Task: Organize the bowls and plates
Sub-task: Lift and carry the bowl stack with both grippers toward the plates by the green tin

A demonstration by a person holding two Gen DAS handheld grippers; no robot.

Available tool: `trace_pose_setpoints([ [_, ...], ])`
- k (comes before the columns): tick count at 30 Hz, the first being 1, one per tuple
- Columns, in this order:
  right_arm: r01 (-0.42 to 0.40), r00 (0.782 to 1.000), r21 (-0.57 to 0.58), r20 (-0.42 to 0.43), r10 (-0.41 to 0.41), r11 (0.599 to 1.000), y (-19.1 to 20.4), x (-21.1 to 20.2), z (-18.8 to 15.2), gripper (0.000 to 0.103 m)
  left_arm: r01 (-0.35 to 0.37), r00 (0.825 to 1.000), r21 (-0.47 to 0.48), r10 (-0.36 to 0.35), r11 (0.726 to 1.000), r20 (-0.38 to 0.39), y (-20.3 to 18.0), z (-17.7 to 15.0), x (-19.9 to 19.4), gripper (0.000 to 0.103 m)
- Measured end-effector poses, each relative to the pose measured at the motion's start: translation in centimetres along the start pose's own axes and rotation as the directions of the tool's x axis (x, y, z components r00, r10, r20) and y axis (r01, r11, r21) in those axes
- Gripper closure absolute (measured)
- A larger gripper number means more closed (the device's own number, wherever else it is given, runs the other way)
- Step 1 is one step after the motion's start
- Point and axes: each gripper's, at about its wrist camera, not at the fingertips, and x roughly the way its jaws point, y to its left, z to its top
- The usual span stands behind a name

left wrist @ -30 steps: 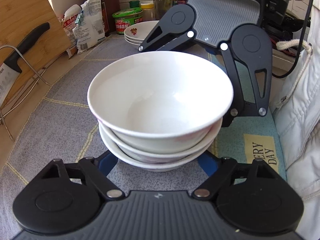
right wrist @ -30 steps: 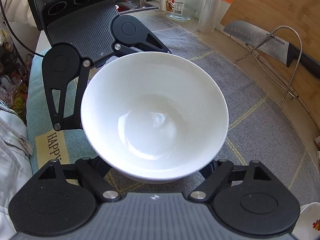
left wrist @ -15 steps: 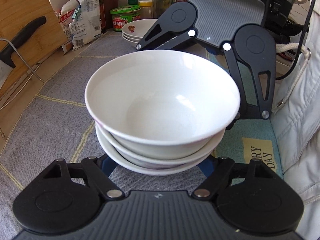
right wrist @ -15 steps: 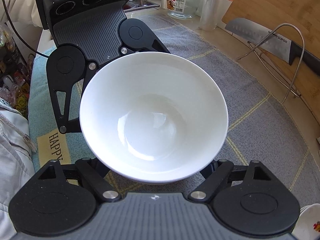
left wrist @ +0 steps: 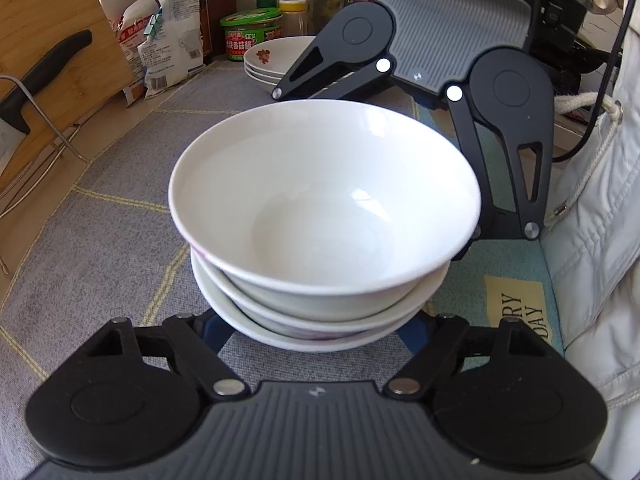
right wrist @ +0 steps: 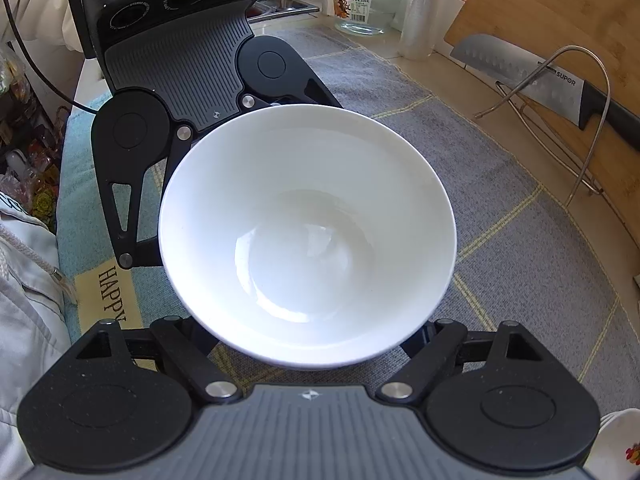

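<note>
Left wrist view: both grippers' jaws spread around the bowl stack [left wrist: 320,240], fingertips hidden.

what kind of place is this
Most likely a home kitchen counter. A knife rests on a wire rack against a wooden cutting board, sauce bottles and jars line the back, and stacked white bowls sit on a grey mat.

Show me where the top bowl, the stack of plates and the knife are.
top bowl [left wrist: 320,220], left wrist view, inner wall.
stack of plates [left wrist: 276,54], left wrist view, top plate's face.
knife [right wrist: 516,74], right wrist view, blade.
</note>
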Motion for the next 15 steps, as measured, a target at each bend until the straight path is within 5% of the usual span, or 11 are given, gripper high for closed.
trace_pose_setpoints([
  [15, -0.003, 1.000, -0.019, -0.003, 0.003, 1.000, 0.07, -0.77, 0.06, 0.014, -0.026, 0.999, -0.010, 0.026, 1.000, -0.023, -0.29, 0.86, -0.26, 0.021],
])
